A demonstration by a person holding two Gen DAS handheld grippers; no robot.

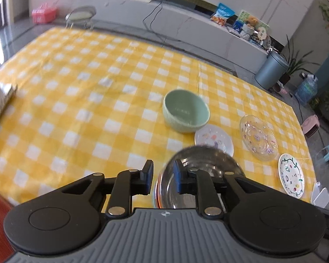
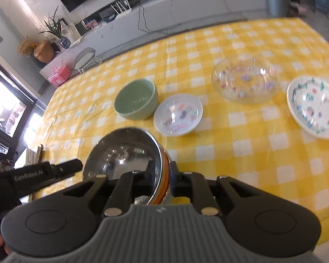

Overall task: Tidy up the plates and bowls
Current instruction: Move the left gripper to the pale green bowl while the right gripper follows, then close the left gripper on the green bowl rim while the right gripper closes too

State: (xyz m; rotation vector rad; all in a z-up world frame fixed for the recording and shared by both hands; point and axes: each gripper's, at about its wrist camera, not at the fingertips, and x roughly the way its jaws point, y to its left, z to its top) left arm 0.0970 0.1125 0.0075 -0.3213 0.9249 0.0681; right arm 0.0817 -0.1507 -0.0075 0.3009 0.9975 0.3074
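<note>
A steel bowl (image 2: 125,151) with an orange outer band is tilted above the yellow checked table (image 2: 241,153). My right gripper (image 2: 162,173) is shut on its rim. My left gripper (image 1: 163,175) is open, its jaws on either side of the steel bowl's (image 1: 208,160) left rim without clamping it. A green bowl (image 1: 185,114) (image 2: 137,98) stands upright in the middle. Beside it lies a small patterned white plate (image 1: 215,139) (image 2: 178,114). A clear glass plate (image 1: 258,137) (image 2: 245,79) and a larger patterned plate (image 1: 290,175) (image 2: 313,107) lie further right.
A book or box (image 1: 0,96) lies at the table's left edge. A chair (image 1: 80,16) stands beyond the far edge. A white counter (image 1: 186,22) with clutter runs behind, and a grey bin (image 1: 270,70) stands to the right. The left gripper's arm (image 2: 33,175) shows in the right wrist view.
</note>
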